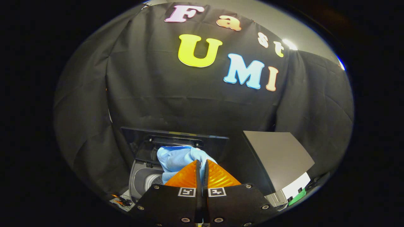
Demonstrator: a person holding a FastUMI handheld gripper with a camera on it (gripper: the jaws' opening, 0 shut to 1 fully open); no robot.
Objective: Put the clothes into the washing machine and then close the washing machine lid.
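The gripper (202,161), fingers pressed together on a soft, crumpled light-blue cloth garment (176,157), holds it over the open round drum of the small grey top-loading washing machine (142,178), whose dark lid (139,137) stands raised at the back edge. Best to lower the garment well inside the drum before letting go, so no fold drapes over the rim and blocks the lid.
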